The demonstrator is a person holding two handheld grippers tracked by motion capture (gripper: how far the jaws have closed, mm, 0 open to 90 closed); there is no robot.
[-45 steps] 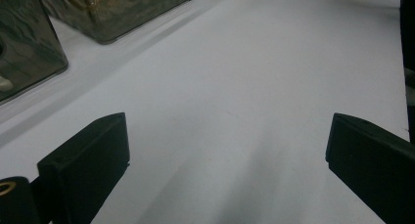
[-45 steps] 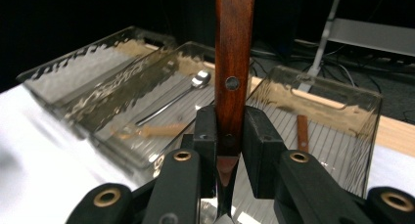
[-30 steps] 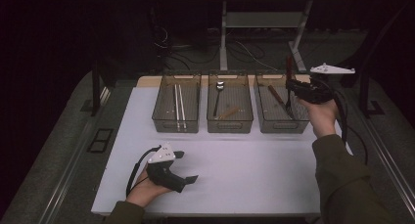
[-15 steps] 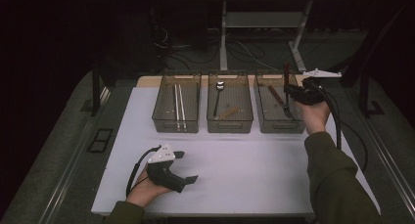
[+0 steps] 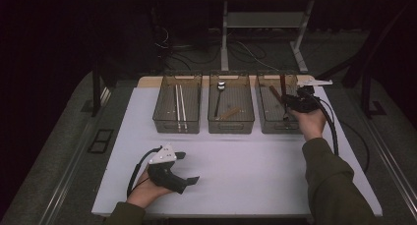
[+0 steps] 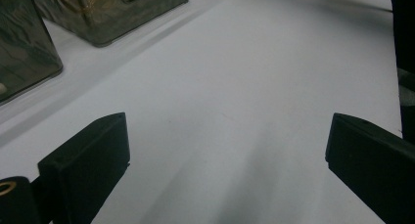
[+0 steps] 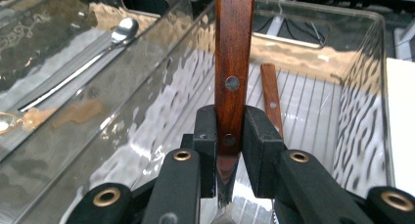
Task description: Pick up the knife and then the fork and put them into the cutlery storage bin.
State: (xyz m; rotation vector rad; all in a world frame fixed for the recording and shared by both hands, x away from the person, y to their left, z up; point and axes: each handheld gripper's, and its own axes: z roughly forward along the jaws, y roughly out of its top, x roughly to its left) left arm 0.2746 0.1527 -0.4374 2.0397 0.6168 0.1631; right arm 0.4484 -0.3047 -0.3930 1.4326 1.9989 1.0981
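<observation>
Dark floor and cabling surround a white table [image 5: 236, 176] that carries 3 clear bins in a row along its far edge. From the high view, the left bin [image 5: 177, 108] holds 2 pale rods, the middle bin [image 5: 230, 108] a spoon [image 5: 220, 90] and a small wooden piece, and the right bin [image 5: 278, 112] a wood-handled utensil lying on its floor. The right gripper [image 5: 289, 101] sits lower than it did a second earlier, now just over the right bin's right wall, with a wood-handled knife [image 5: 283, 85] standing upright in its jaws. The left gripper [image 5: 184, 168] rests near the table's near-left corner, unmoved over that second.

In the left gripper view, the 2 black jaws stand wide apart with nothing between them but bare table; the corners of 2 bins sit at the upper left.

In the right gripper view, the jaws are clamped on the knife [image 7: 233, 62] at the base of its riveted handle, the blade pointing back toward the camera. A second wooden handle [image 7: 270, 97] lies on the bin's ridged floor just beyond, and the spoon [image 7: 120, 33] shows through the wall to the left.

The descent suggests the knife is being lowered into the right bin beside its like; release looks close, once it is tipped flat.
</observation>
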